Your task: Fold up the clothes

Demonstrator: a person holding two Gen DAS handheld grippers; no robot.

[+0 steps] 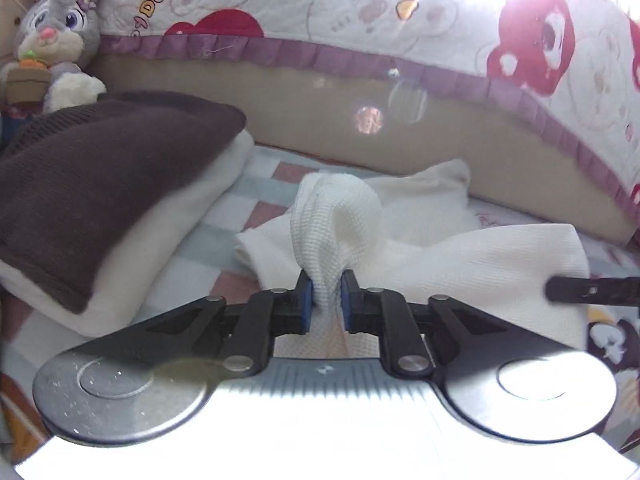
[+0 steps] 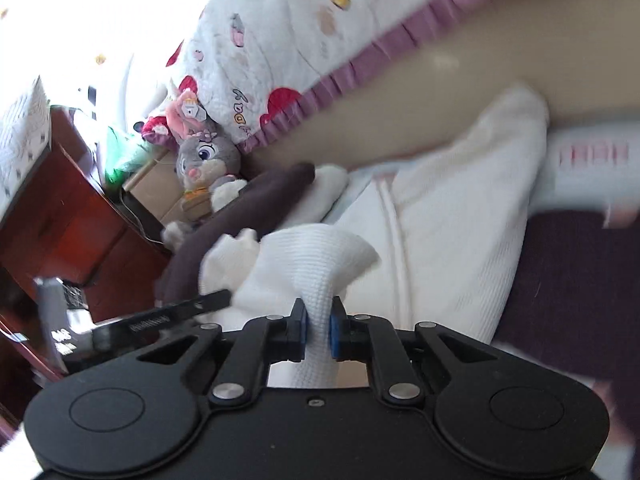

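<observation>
Left wrist view: left gripper [image 1: 325, 296] was pinching a bunched fold of the white waffle-knit garment [image 1: 460, 256], blue pads [image 1: 306, 300] pressed into the cloth on both sides. Fabric ballooned up above the jaws at frame centre; the rest of it lay spread to the right and behind, on the checked bedsheet [image 1: 256, 200]. Judged soft, light, limp, textured enough not to slip; it would sag and drape from any pinch point, so an edge or corner looked the better hold than a mid-panel bunch. Folded stack [image 1: 100, 208], brown knit over cream, sat at left, apart from the garment. A black finger of the right gripper [image 1: 592, 290] poked in at the right edge, over the cloth. Plush rabbit [image 1: 56, 36] upper left, quilt [image 1: 360, 12] across the top.

Right wrist view: right gripper [image 2: 318, 326] was likewise clamped on a twisted neck of the same white garment [image 2: 448, 220], which flared out just above the jaws and ran on to the upper right. Frame blurred at right. Left gripper's finger [image 2: 188, 308] showed at lower left, close beside the cloth. Both pinches sat near each other on the one piece. Rabbit [image 2: 208, 160] left of centre, wooden cabinet [image 2: 60, 220] far left.
</observation>
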